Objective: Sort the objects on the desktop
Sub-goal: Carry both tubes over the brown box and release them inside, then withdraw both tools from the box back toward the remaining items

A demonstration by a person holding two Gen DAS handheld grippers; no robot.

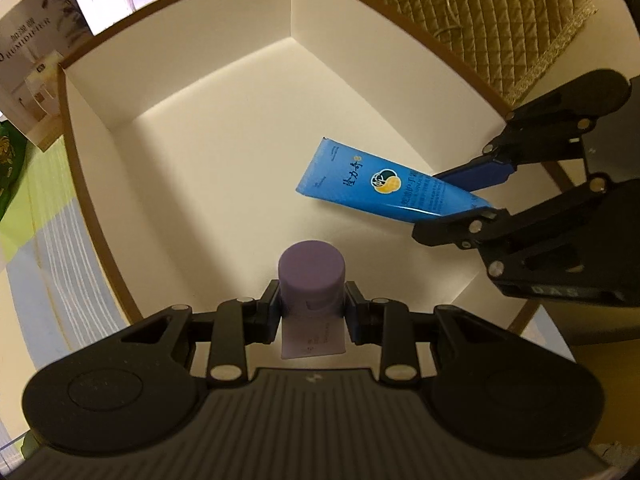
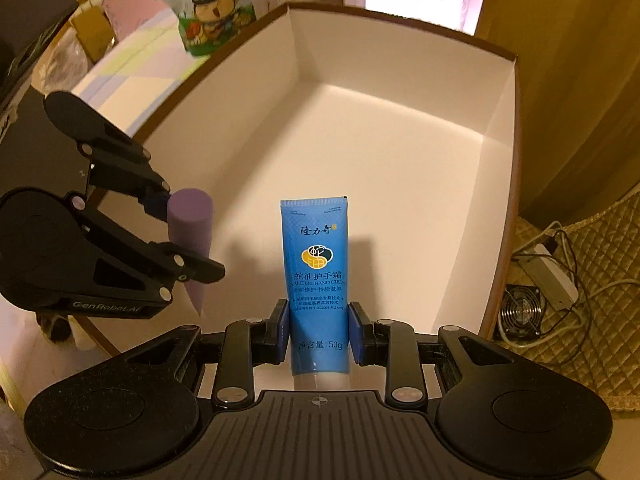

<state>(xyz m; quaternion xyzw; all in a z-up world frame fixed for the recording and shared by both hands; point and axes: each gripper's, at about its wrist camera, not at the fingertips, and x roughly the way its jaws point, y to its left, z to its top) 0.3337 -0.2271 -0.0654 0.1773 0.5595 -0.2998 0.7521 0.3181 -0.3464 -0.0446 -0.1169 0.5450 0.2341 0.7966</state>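
Observation:
A purple tube (image 1: 312, 276) with a round purple cap stands cap-forward between my left gripper's (image 1: 312, 312) pads, which are shut on it. It hangs over the near part of a large white box (image 1: 200, 80) with a brown rim. My right gripper (image 2: 318, 328) is shut on a blue hand cream tube (image 2: 316, 264), crimped end forward, also over the box's (image 2: 400, 68) floor. From the left wrist view the blue tube (image 1: 372, 184) slants in from the right in the right gripper (image 1: 468, 196). From the right wrist view the left gripper (image 2: 184, 236) holds the purple tube (image 2: 190, 216) at the left.
A humidifier carton (image 1: 32, 52) stands beyond the box's left corner on a green-striped cloth (image 1: 40, 220). A quilted cushion (image 1: 500, 20) lies past the far right wall. A cartoon-printed bag (image 2: 212, 12) sits behind the box; a power adapter (image 2: 548, 276) and small fan (image 2: 520, 312) lie right.

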